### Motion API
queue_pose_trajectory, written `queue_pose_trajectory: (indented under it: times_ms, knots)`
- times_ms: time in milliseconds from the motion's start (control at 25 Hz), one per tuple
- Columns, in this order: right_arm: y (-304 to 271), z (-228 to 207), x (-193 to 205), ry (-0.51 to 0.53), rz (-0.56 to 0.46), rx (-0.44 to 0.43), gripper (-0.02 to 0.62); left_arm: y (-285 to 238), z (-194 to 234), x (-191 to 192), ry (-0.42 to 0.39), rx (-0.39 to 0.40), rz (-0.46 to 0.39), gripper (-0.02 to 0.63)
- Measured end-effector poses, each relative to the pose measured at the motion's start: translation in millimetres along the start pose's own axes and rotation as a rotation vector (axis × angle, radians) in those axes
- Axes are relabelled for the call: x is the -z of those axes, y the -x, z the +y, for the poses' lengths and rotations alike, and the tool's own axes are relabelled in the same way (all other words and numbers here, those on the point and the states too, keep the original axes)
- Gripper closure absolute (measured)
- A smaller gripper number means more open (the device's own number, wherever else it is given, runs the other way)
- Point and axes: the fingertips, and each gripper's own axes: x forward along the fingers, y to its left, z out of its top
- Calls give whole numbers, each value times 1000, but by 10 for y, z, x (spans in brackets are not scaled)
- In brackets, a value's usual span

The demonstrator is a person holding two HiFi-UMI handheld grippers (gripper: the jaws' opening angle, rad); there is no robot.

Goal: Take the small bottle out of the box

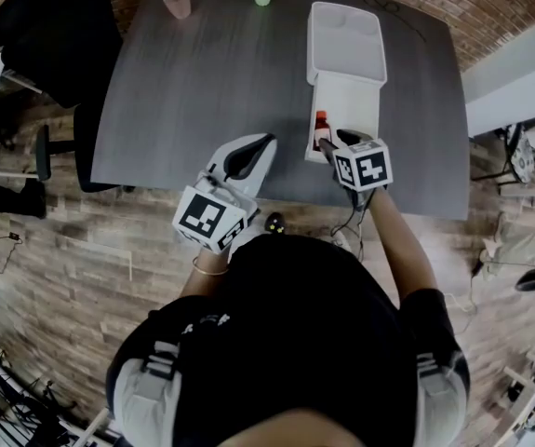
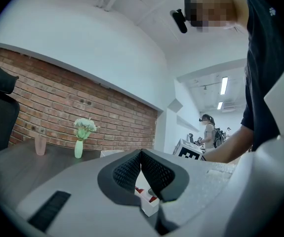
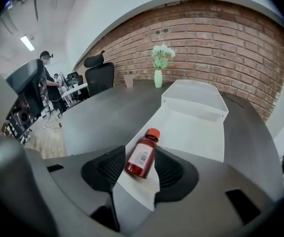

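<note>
Right tongs point(image 3: 141, 150): tilted downward, jaws parted, one on each side of the small bottle point(image 3: 142, 158). Left pad clear of it by a sliver of white box floor; right pad close alongside, contact uncertain.

Small bottle: red, orange cap, white barcode label. Lies on its side in the near end of the box point(image 3: 196, 132), directly between those jaws, cap pointing away from them.

Box: white, shallow, open. Lid folded back beyond the tray, further ahead of the tips.

Left tongs point(image 2: 142, 153): level, just left of the right tongs and outside the box's left wall. Pads meeting at the tips, nothing gripped.

Table point(image 1: 202, 82): dark grey, beneath and ahead of both tongs.

Vase point(image 3: 158, 78) with pale flowers, and pink cup point(image 3: 128, 81): at the far edge, well beyond the tips, left of the lid.

Black chair point(image 3: 100, 75): further left again.
</note>
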Motion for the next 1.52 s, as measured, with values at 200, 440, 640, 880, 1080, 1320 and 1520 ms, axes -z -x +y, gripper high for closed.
queue_pose_trajectory:
  times_ms: [200, 440, 640, 880, 1080, 1320, 1520]
  knots:
    - [-196, -13, 61, 27, 95, -13, 391, 53, 117, -3, 10, -19, -1, 604]
    - [-318, -60, 128, 45, 185, -24, 383, 148, 258, -9, 27, -75, -15, 604]
    - [-388, -99, 160, 5, 235, -69, 361, 180, 328, 14, 49, -109, -33, 604]
    - [-433, -126, 202, -85, 289, -136, 335, 167, 328, 56, 58, -117, -33, 604]
    - [-420, -72, 186, -75, 277, -149, 380, 95, 254, 139, 65, -98, -7, 604]
    - [-405, -115, 172, -85, 257, -157, 387, -14, 208, 125, 56, -84, -3, 604]
    - [-384, -142, 164, -90, 249, -158, 385, -61, 213, 179, 60, -80, 17, 604]
